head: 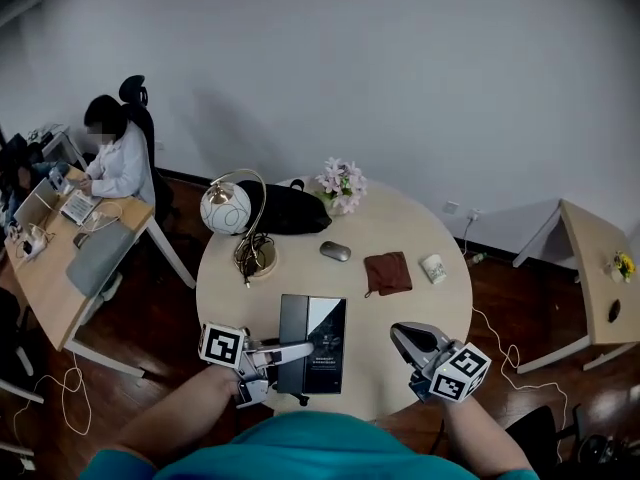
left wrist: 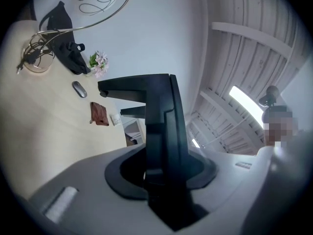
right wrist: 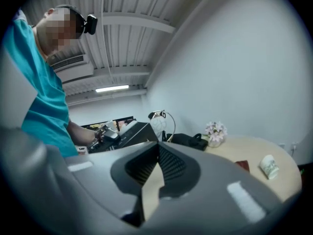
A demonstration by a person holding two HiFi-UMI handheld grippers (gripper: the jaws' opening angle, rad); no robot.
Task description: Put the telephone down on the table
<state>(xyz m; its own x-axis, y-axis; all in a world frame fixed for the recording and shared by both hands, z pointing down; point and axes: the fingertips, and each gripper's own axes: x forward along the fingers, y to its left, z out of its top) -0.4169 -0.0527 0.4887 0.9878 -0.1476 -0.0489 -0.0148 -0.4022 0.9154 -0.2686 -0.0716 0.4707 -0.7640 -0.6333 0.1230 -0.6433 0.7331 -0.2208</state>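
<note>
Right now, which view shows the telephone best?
Head view: the telephone shows nearly its whole top face. Left gripper view has it close up and edge-on between the jaws. Right gripper view catches it small, at a slant.

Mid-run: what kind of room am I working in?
Probably an office or workroom: a person at a laptop on a desk, an office chair behind them, and a round table.
</note>
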